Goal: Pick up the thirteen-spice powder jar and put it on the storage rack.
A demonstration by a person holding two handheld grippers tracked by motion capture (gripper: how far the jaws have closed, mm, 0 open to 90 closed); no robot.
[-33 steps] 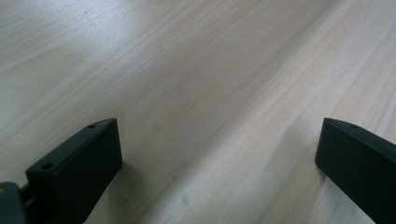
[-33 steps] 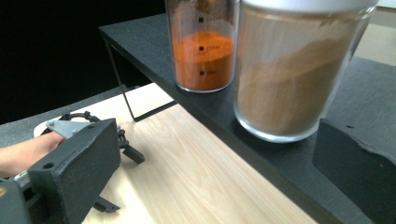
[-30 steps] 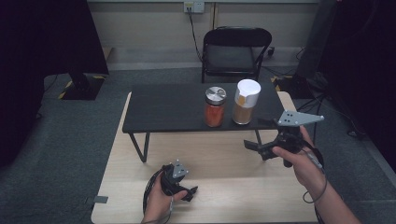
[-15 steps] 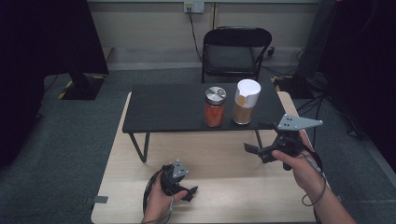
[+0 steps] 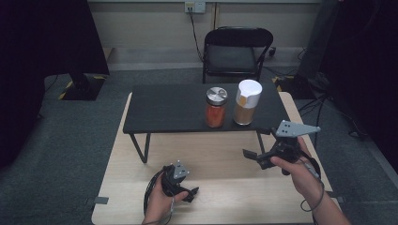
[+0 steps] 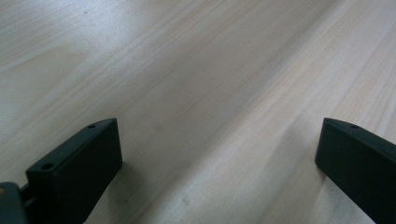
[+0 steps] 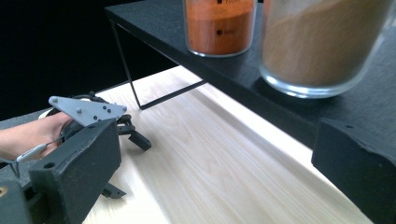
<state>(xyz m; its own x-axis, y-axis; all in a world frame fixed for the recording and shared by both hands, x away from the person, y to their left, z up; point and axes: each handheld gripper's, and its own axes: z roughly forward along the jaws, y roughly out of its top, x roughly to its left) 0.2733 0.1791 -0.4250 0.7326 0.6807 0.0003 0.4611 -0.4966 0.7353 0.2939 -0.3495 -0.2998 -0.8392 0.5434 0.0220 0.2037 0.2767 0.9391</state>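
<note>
Two jars stand side by side on a low black shelf [image 5: 164, 110]: an orange-filled jar [image 5: 216, 114] with a silver lid, and to its right a brown-filled jar [image 5: 245, 108] with a white lid. My right gripper [image 5: 256, 158] hangs open just in front of the shelf's right end and holds nothing. In the right gripper view both the orange jar [image 7: 219, 28] and the brown jar [image 7: 317, 46] loom close above its jaws [image 7: 215, 158]. My left gripper [image 5: 190, 194] rests low near the table's front edge, open [image 6: 215, 158] over bare wood.
The shelf stands on thin metal legs [image 5: 141, 147] on a pale wooden table [image 5: 211, 154]. A black folding chair [image 5: 232, 54] sits behind the table. Dark equipment and cables flank both sides. In the right gripper view the left gripper [image 7: 88, 116] and its hand lie farther off.
My right gripper has dropped a little and come slightly nearer the person. The left gripper and both jars have stayed put.
</note>
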